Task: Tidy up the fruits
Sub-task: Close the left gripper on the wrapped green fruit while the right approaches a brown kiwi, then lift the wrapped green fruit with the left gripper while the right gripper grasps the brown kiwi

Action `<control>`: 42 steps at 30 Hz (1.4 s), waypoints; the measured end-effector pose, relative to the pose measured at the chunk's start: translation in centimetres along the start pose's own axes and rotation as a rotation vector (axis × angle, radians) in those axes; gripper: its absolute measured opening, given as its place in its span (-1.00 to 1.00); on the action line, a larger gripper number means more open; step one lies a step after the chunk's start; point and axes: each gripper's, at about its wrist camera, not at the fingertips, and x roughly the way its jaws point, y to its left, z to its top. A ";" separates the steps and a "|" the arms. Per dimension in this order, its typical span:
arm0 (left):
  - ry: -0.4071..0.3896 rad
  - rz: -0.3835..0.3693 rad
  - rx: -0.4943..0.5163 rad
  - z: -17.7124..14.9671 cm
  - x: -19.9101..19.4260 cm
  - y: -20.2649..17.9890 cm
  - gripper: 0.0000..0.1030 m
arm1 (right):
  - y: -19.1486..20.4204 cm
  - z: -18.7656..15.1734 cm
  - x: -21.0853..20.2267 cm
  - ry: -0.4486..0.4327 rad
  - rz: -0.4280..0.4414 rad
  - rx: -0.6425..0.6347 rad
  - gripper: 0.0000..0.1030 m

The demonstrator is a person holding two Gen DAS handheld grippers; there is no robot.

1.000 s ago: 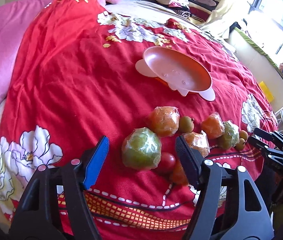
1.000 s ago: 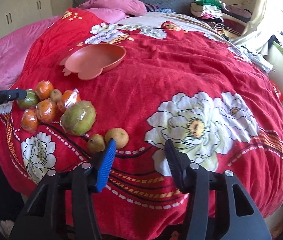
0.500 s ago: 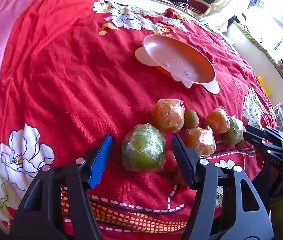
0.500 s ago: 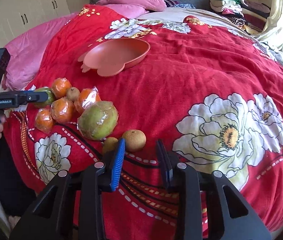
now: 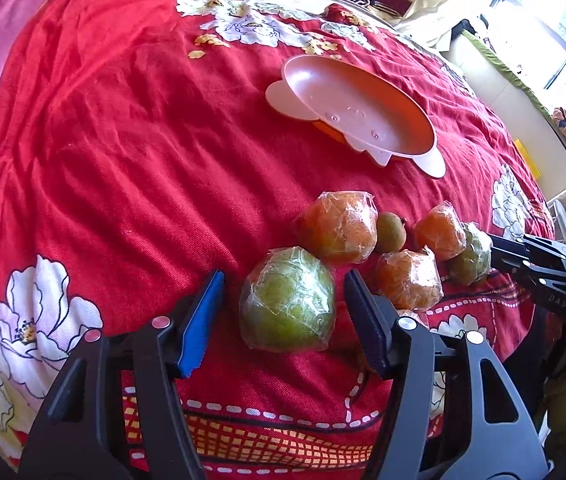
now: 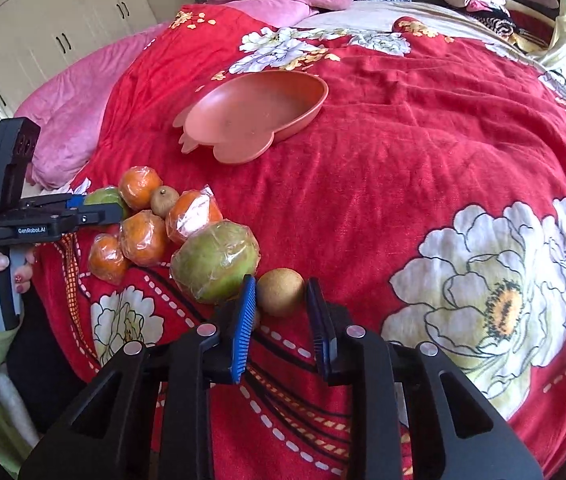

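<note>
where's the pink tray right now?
The pink tray sits empty on the red blanket, upper centre in the right wrist view, beyond the fruit pile toward the pillows and apart from it.

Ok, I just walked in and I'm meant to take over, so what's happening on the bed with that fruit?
A person is sorting fruit on the red floral bedspread, a handheld gripper in each hand. The left gripper has just been closing its jaws around the large green plastic-wrapped fruit, with gaps on both sides. The right gripper is shut on the small round brown fruit. The pink plastic tray holds nothing yet; the wrapped orange fruits lie clustered nearby.
</note>
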 end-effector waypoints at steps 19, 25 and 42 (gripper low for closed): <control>-0.057 -0.038 0.009 0.8 -3.4 0.3 -0.32 | -0.7 1.6 -2.0 -0.077 -0.004 0.031 -0.53; -0.046 -0.017 0.033 0.1 -3.2 -0.1 -0.34 | -1.0 2.0 -1.9 -0.090 -0.003 0.041 -0.53; -0.039 0.074 0.116 -2.5 -1.6 -1.9 -0.26 | -1.2 2.0 -1.9 -0.099 -0.003 0.057 -0.53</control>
